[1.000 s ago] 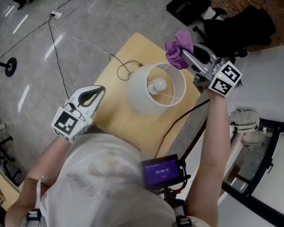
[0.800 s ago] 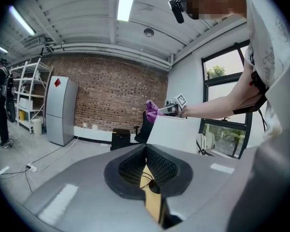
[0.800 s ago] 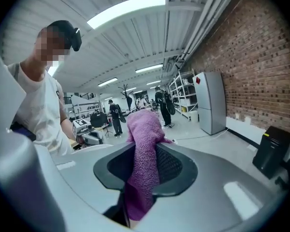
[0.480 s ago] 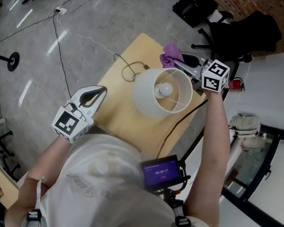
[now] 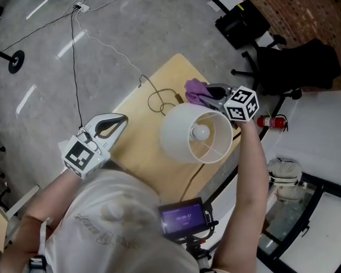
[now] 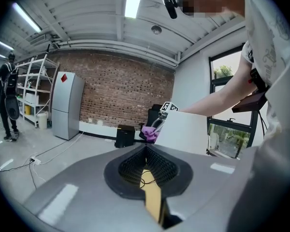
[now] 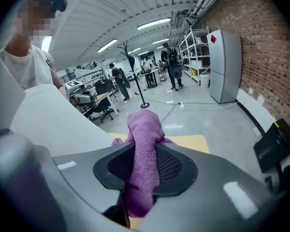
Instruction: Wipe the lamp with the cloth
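The table [image 5: 137,144] lies beneath both grippers. The lamp [image 5: 182,135] stands just left of the right gripper [image 5: 208,95], whose jaws are clamped on the purple cloth [image 7: 144,144]. The fold beyond the jaw tips is best pressed flat against the shade's outer wall. The left gripper [image 5: 120,118], jaws closed on nothing, is held well apart from the lamp.

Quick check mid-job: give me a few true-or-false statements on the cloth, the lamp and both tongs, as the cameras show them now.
1. The right tongs grip the purple cloth. True.
2. The left tongs hold the lamp shade. False: they are clear of the lamp, by the left edge of the table, with nothing between their tips.
3. The cloth is at the shade's far side, seen from the head view. True.
4. The lamp has no bulb. False: a bulb shows inside the white shade.
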